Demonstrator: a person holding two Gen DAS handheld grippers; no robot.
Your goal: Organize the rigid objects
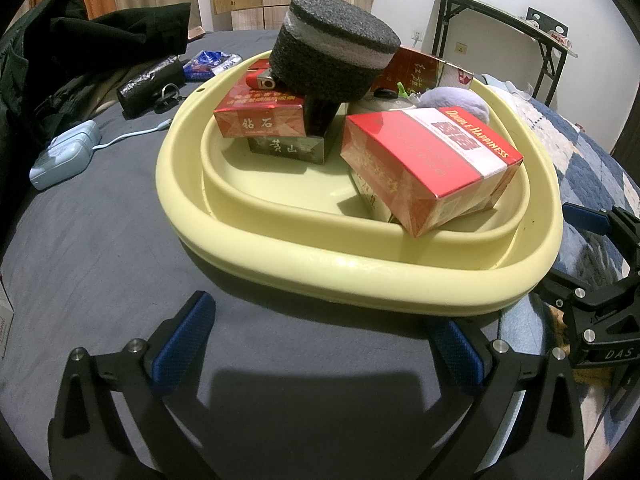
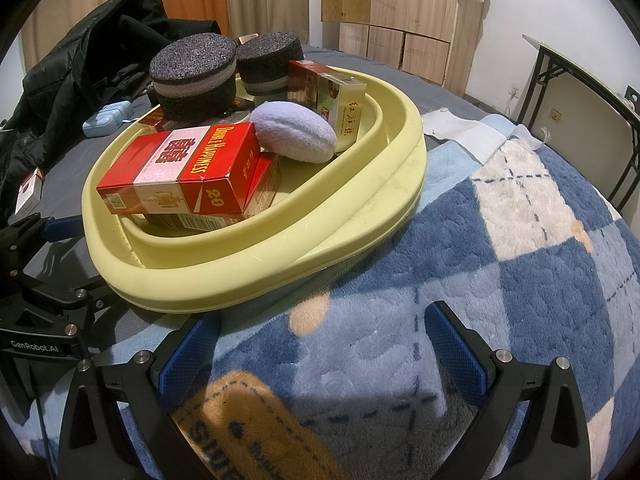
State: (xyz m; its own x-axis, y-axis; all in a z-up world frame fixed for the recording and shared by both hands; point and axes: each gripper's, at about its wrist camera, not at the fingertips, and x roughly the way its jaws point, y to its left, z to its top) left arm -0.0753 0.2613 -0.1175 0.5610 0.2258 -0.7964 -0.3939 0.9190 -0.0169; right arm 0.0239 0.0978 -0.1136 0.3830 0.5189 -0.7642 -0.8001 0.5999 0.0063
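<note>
Both hand-held grippers hang back with nothing between their pads. The left hand-held gripper (image 1: 318, 338) is spread wide over the grey bedsheet (image 1: 100, 248), just short of the near rim of the yellow basin (image 1: 360, 276). The right hand-held gripper (image 2: 322, 344) is equally released, hovering above the blue checked blanket (image 2: 500, 280), beside the basin's (image 2: 256, 280) right edge.

The basin sits on the bed, straddling sheet and blanket, and it's loaded. Up front lies the red-and-white Double Happiness pack (image 1: 432, 164) on its broad face, tilted, propped on another box beneath. In the left wrist view its long axis runs from upper left to lower right, one corner poking over the inner rim; in the right wrist view (image 2: 180, 172) the printed end faces the camera.

Behind it a red pack (image 1: 260, 116) rests flat on a darker box (image 1: 290, 148). A black foam puck (image 1: 336, 56) perches on top, leaning. The right view shows a second foam puck (image 2: 270, 62) behind, a lilac plush pad (image 2: 296, 132) mid-basin, and an upright pack (image 2: 332, 100) at the far wall.

On the sheet, a pale blue case (image 1: 64, 154) lies well apart.
</note>
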